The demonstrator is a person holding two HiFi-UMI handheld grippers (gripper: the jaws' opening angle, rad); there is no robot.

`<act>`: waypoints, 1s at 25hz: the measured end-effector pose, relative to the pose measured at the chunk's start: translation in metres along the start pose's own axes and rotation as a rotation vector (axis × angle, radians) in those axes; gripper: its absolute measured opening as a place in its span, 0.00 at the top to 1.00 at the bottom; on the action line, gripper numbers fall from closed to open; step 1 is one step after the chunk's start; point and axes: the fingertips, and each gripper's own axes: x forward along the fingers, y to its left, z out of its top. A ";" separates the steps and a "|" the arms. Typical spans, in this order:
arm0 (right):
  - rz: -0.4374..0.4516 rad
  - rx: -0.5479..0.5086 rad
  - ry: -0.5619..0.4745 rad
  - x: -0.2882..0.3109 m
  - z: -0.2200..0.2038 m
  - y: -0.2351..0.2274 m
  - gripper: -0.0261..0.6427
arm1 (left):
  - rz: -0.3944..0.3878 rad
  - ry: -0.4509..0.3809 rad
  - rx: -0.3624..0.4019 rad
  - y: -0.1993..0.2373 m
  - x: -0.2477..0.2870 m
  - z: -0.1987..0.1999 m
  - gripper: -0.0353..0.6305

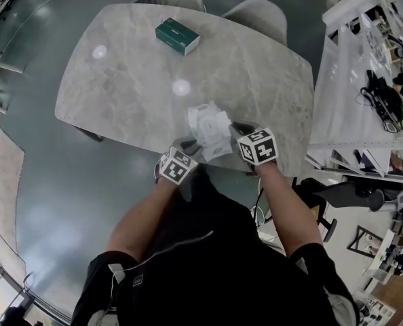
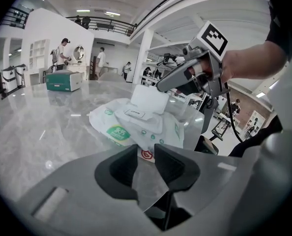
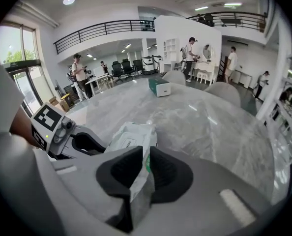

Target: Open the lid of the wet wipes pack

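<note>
Jaws' pinch on wipes pack (image 3: 130, 137), unclear overhead

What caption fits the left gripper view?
Left tool pinches the wipes pack; right tool grips its far edge.

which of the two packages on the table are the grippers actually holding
The soft white wet wipes pack at the near edge: the left gripper and right gripper both clamp it. The dark green box lies untouched at the far side.

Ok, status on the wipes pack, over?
Left gripper clamped on one end of wet wipes pack. Right gripper shut on its other edge; white flap stands up, lid state unclear. Green box far off, nothing blocking.
</note>
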 end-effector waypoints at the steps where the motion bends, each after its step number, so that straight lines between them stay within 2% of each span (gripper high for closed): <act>1: -0.005 0.021 -0.006 0.000 -0.002 -0.004 0.90 | -0.002 0.001 0.000 0.000 0.000 0.000 0.77; 7: -0.002 0.176 -0.025 0.007 -0.019 -0.023 0.91 | -0.015 0.005 -0.008 -0.001 0.002 0.002 0.77; 18: -0.046 0.323 -0.046 0.031 -0.042 -0.040 0.91 | -0.054 0.023 -0.016 0.002 0.007 0.001 0.77; 21: -0.065 0.342 -0.100 0.016 -0.031 -0.029 0.91 | -0.084 0.054 -0.027 0.004 0.001 -0.006 0.77; 23: -0.073 0.334 -0.141 -0.005 -0.026 -0.021 0.90 | -0.098 0.063 0.005 0.002 -0.004 0.000 0.77; 25: -0.088 0.330 -0.175 -0.025 -0.022 -0.013 0.91 | -0.107 0.042 0.032 0.002 -0.011 0.014 0.83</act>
